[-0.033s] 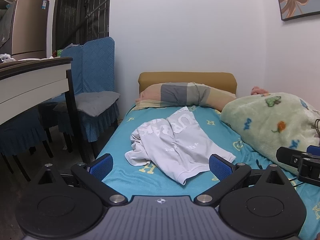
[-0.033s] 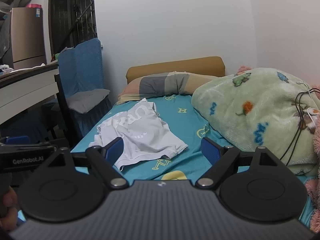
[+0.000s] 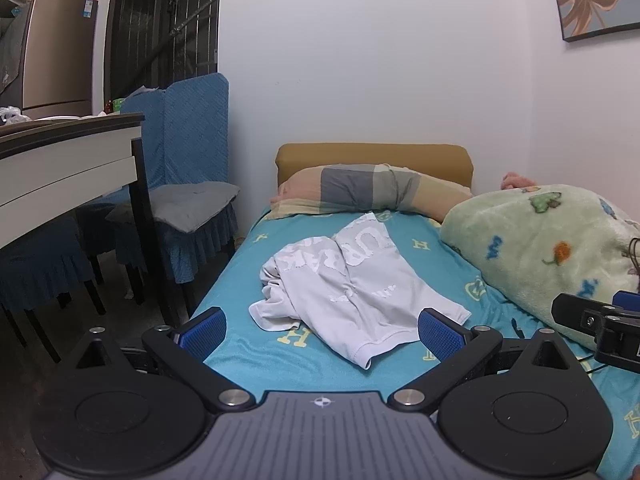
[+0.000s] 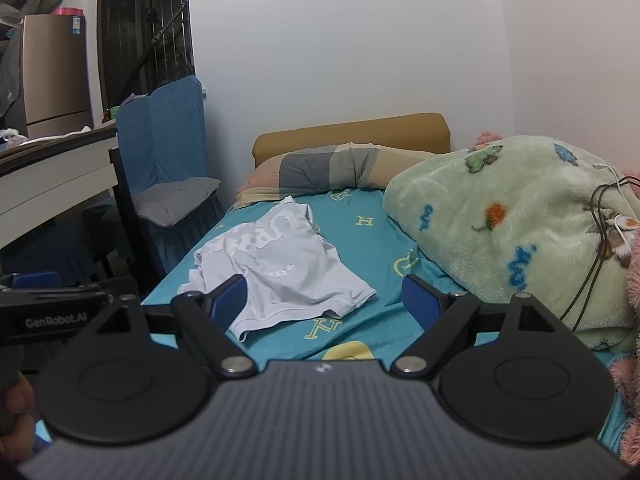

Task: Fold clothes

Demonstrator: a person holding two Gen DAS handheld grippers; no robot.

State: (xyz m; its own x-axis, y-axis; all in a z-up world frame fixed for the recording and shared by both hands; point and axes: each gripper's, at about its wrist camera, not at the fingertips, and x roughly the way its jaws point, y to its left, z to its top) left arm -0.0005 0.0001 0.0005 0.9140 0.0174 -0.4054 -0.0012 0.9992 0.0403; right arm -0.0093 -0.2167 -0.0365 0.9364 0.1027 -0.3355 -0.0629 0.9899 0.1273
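I see a crumpled white T-shirt [image 3: 352, 284] on the bed [image 3: 320, 368]. My left gripper [image 3: 322, 334] and right gripper [image 4: 326, 300] both hover with fingers wide, holding nothing.

Each gripper is built alike: the left gripper [image 3: 322, 330] and the right gripper [image 4: 326, 300] have a ribbed grey body with a small round crosshair mark at its front edge, flanked by two matte black discs. Black linkage arms pivot on silver screws and end in blue, fine-ridged pads [image 3: 202, 330]. White "GenRobot.AI" lettering [image 4: 56, 322] runs along one side. A blurred fingertip [image 4: 16, 400], apparently bare, shows at the edge.
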